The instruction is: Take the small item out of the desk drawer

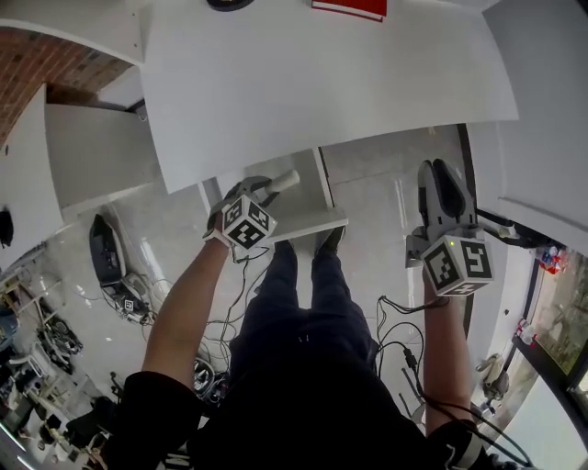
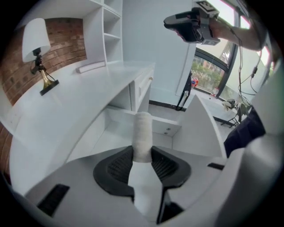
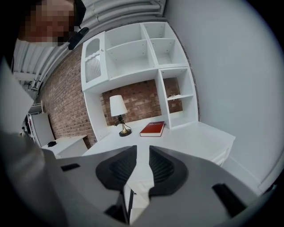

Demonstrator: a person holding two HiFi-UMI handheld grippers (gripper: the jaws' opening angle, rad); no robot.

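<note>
Head view: I'm looking steeply down over the white desk (image 1: 303,83), with the drawer (image 1: 312,220) pulled out from its near edge towards the person's legs. My left gripper (image 1: 268,191) sits over the open drawer with a small white roll (image 1: 285,180) sticking out of its claw towards the far right. I cannot tell from here whether the roll touches the drawer floor. My right gripper (image 1: 443,184) hangs well to the right of the drawer, over bare floor, pointing away from me. A red book (image 1: 349,7) lies at the far edge of the desk, and cables (image 1: 397,341) trail on the floor near the person's feet.

Left gripper view: the claw of the left gripper (image 2: 143,157) is clamped on the small white roll (image 2: 143,133), both dark pads pressed against its sides, and the roll stands out beyond the tips. The open drawer (image 2: 102,137) lies just behind it. A lamp (image 2: 35,48) stands far left on the desk, and the right gripper (image 2: 193,24) shows high at the upper right.

Right gripper view: the jaws of the right gripper (image 3: 143,166) stand a narrow gap apart with nothing between them. Beyond are the desk (image 3: 195,137), the red book (image 3: 152,129), the lamp (image 3: 118,111), a white shelf unit (image 3: 133,53) and a brick wall (image 3: 66,97).
</note>
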